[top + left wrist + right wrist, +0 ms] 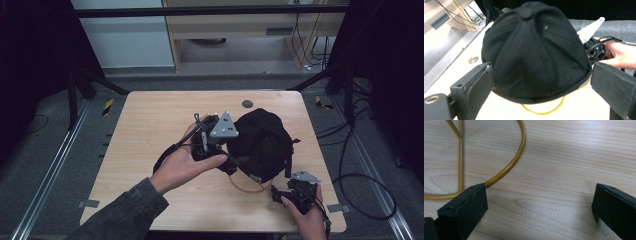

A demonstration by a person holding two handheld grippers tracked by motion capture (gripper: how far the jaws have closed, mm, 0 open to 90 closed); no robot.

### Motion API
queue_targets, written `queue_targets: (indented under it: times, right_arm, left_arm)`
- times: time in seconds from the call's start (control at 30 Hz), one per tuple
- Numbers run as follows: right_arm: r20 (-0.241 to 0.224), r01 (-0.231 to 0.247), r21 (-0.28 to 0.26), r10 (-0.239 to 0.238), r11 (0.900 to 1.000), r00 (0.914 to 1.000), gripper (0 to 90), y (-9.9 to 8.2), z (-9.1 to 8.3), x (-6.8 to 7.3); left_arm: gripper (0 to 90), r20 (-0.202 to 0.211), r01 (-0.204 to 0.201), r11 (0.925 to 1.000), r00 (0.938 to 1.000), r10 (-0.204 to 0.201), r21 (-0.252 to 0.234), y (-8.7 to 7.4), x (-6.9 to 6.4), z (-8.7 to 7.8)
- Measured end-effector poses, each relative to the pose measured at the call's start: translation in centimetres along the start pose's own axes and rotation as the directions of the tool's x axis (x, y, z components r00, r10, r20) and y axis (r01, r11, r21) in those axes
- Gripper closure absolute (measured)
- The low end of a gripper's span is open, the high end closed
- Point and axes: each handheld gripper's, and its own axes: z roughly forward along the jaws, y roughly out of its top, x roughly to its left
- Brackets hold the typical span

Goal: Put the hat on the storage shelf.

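A black cap (262,140) sits on a gold wire stand (248,187) right of the table's middle. My left gripper (230,152) is at the cap's left side. In the left gripper view its jaws stand open, wide on either side of the cap (536,50), with the stand's gold ring (544,111) below the brim edge. My right gripper (279,194) hovers near the table's front right, just right of the stand. In the right gripper view it (539,202) is open over bare wood, its left fingertip (466,205) over the gold ring (511,162).
The light wooden table (150,125) has a round dark hole (247,104) near its far edge. A black cable (167,155) trails left from the left gripper. Cables lie on the floor at the right (360,190). Metal rails run along both sides.
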Motion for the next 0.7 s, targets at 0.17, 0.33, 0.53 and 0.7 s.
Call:
queue_targets:
  times: [0.17, 0.33, 0.53, 0.7]
  right_arm:
    - [0.0, -0.007, -0.002, 0.007, 1.0, 1.0, 0.4, 0.0, 0.0, 0.0]
    - [0.0, -0.006, -0.002, 0.006, 1.0, 1.0, 0.4, 0.0, 0.0, 0.0]
    - [0.0, -0.007, -0.002, 0.007, 1.0, 1.0, 0.4, 0.0, 0.0, 0.0]
    - [0.0, -0.007, -0.002, 0.007, 1.0, 1.0, 0.4, 0.0, 0.0, 0.0]
  left_arm:
    - [4.4, -0.005, 0.014, 0.9999, 0.9999, -0.014, -0.001, -1.1, 0.2, -0.2]
    - [4.4, -0.013, 0.03, 0.9995, 0.9995, -0.029, 0.013, -3.0, 0.6, -0.2]
    - [4.2, -0.026, 0.054, 0.998, 0.9983, -0.053, 0.034, -4.6, 1.2, 0.0]
    - [4.0, -0.032, 0.07, 0.9969, 0.9971, -0.069, 0.037, -5.7, 1.5, -0.1]
